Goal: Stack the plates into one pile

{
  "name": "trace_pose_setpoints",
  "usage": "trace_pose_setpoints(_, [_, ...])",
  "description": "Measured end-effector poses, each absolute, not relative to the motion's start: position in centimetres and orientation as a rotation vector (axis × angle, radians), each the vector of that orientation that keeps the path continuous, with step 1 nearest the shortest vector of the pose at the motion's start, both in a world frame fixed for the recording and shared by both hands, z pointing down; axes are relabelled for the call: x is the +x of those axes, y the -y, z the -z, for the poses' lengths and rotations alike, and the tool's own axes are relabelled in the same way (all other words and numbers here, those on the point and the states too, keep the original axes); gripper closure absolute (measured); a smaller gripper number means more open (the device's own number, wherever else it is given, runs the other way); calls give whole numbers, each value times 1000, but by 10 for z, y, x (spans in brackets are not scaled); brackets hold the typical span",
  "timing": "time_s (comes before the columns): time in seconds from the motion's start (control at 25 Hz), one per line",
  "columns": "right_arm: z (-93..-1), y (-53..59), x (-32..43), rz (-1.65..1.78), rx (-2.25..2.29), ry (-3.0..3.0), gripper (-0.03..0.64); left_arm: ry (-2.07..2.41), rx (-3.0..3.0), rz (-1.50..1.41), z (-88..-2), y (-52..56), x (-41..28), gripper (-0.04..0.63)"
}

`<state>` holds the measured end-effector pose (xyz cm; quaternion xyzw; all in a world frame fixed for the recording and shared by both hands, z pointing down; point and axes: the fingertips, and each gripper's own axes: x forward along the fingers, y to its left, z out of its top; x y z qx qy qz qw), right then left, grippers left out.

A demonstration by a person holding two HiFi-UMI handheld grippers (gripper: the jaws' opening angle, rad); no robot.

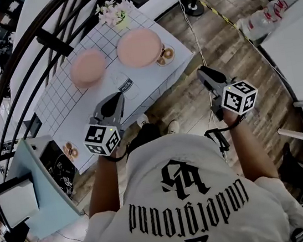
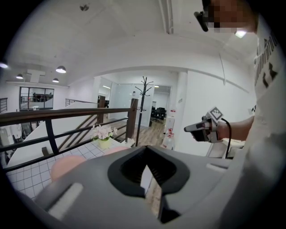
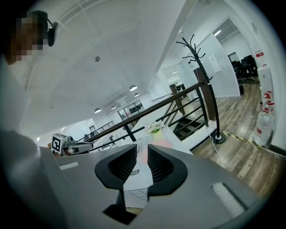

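On the gridded tabletop (image 1: 65,104) a small plate (image 1: 87,67) and a big plate (image 1: 139,47) lie apart. Railing (image 1: 45,38) behind it, wood floor (image 1: 231,50) beside. Left tongs (image 1: 118,97) together over its near edge; right tongs (image 1: 203,72) slightly apart, empty.

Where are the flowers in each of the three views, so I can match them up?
Head view: flowers at the top, left of centre, on the table's far end beside the railing.
Left gripper view: flowers left of centre, under the railing's top bar.
Right gripper view: flowers small, near the centre, below the railing.
Shared landmark: the black railing, right behind the flowers in both gripper views.
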<state>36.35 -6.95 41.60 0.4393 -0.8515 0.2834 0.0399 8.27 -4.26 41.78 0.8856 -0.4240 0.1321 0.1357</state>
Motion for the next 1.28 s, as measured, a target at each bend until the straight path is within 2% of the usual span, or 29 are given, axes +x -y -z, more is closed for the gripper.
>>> trace_pose_setpoints(0.32, [-408, 78, 307, -844, 1222, 2652, 540, 1313, 2540, -383, -412, 26, 39, 546])
trace_pose_setpoints(1.0, [-383, 68, 99, -767, 1056, 2708, 540, 1410, 2520, -273, -389, -6, -129, 546])
trace_pose_setpoints(1.28, [-380, 65, 47, -762, 1110, 2700, 540, 1377, 2533, -252, -392, -24, -183, 546])
